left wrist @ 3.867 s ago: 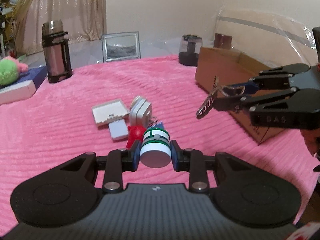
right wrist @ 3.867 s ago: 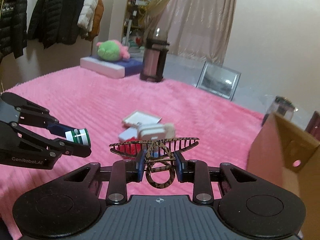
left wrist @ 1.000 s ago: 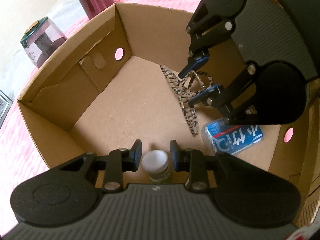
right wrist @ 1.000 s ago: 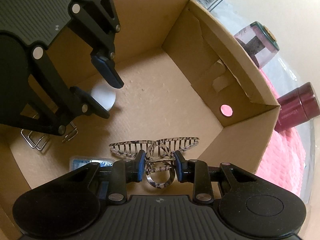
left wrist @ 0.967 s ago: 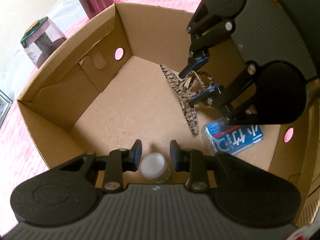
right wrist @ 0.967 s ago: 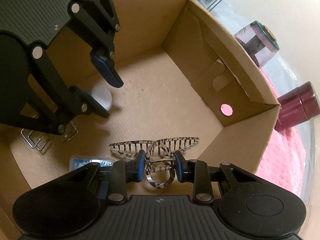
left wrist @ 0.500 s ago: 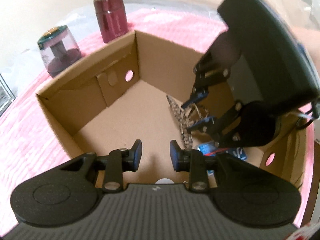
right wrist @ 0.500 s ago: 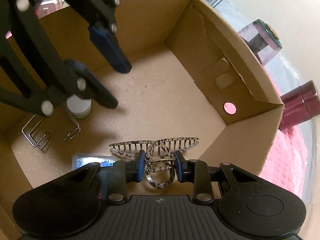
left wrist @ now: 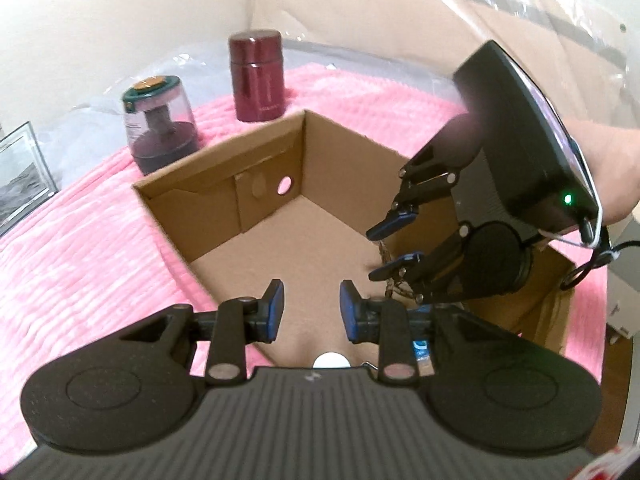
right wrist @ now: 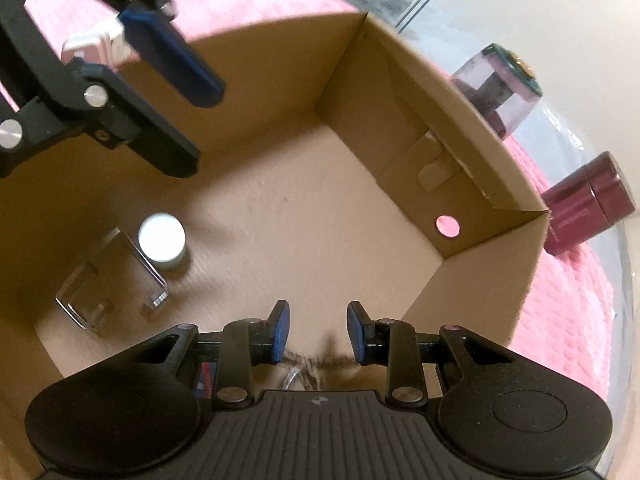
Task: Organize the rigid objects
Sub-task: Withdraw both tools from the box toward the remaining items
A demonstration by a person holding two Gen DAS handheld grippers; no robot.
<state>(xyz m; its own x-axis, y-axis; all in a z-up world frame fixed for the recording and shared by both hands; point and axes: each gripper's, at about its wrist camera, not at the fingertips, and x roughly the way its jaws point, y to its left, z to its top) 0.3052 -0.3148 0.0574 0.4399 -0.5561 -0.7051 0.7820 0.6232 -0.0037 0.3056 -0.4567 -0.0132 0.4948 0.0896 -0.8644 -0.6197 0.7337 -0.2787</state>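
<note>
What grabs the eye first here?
The open brown cardboard box on the pink ribbed blanket dominates both views, with the black left gripper and right gripper above it. On its floor a small white-capped bottle stands beside a clear bent plastic stand. Behind the box stand a dark red metal canister and a green-lidded clear jar.
</note>
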